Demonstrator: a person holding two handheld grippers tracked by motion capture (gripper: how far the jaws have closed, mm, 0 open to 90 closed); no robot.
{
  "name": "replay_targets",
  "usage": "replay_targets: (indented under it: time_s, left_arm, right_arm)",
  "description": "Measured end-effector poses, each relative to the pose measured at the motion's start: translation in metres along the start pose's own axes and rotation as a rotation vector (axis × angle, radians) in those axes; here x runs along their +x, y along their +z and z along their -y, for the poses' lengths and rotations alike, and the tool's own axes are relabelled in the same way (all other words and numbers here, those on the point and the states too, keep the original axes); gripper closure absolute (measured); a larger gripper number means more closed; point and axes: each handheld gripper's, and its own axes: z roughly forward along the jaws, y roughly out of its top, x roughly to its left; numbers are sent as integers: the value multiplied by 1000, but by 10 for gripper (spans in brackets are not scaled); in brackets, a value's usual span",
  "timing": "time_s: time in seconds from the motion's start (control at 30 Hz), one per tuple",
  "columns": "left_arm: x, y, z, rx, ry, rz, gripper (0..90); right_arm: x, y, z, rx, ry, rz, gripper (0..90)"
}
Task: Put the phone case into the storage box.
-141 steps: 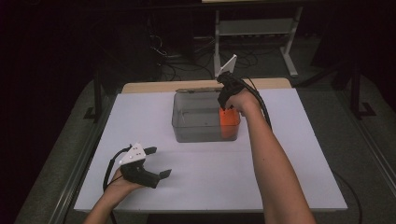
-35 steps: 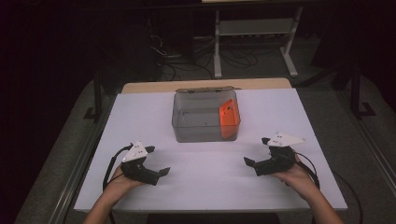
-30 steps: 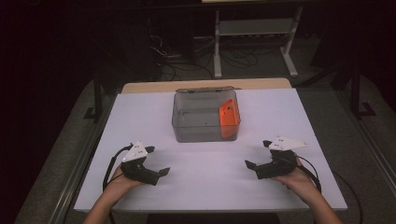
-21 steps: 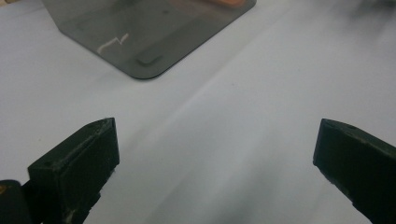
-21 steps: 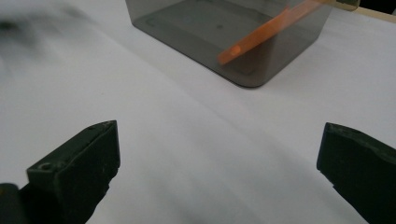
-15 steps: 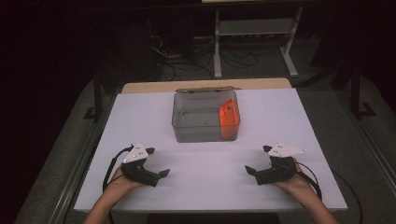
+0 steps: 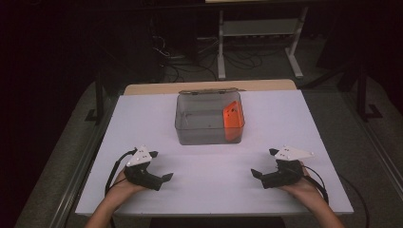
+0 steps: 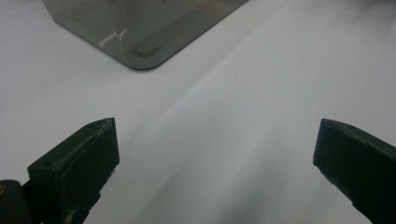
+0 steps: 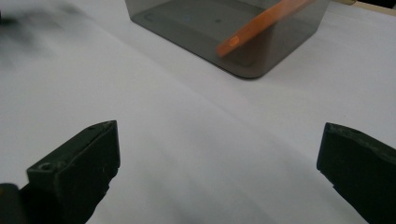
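Both tools resting on the white surface (image 7: 214, 156) near its front edge, well apart. Left tool (image 7: 159, 173) jaws spread wide, nothing between them. Right tool (image 7: 264, 166) same: jaws wide apart, empty. Smoky translucent bin (image 7: 209, 118) sits at mid-back of the surface, well clear of both tools. Orange flat piece (image 7: 233, 115) is inside the bin, at its right end, leaning tilted against the wall. Right gripper view shows it slanting behind the bin's tinted wall.
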Motion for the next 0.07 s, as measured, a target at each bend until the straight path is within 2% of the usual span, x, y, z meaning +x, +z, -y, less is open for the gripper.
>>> replay_targets:
  time_s: [0.07]
  left_arm:
    - [0, 0, 0, -4, -2, 1, 0]
  right_arm:
    - [0, 0, 0, -3, -1, 0, 0]
